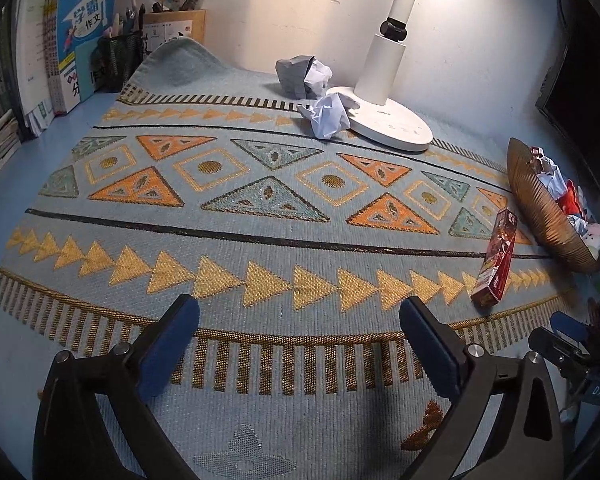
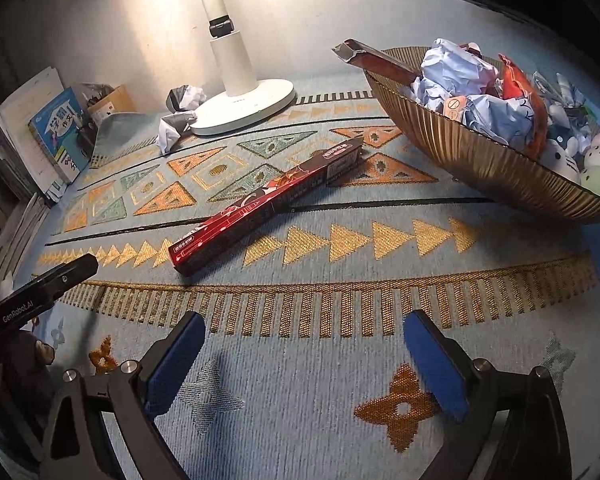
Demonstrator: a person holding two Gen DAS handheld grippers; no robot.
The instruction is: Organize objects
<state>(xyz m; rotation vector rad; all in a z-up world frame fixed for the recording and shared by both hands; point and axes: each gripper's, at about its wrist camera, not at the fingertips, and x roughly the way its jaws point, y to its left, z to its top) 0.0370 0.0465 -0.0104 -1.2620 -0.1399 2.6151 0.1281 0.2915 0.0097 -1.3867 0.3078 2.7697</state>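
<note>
A long red box [image 2: 268, 200] lies flat on the patterned mat, well ahead of my right gripper [image 2: 304, 344], which is open and holds nothing. The same red box [image 1: 496, 258] shows at the right of the left wrist view. My left gripper [image 1: 300, 328] hovers open over bare mat, nothing between its blue pads. A ribbed golden basket [image 2: 480, 152] at the right holds crumpled paper, wrappers, a box and small plush toys. Two crumpled paper balls [image 1: 328, 114] lie by the lamp base, with a grey wad [image 1: 296, 74] behind them.
A white desk lamp [image 1: 388, 112] stands at the back of the mat. Books [image 1: 80, 40] and a mesh pen holder [image 1: 120, 54] line the back left. A dark monitor [image 1: 580, 112] stands at the right. The other gripper [image 2: 48, 288] shows at the left edge.
</note>
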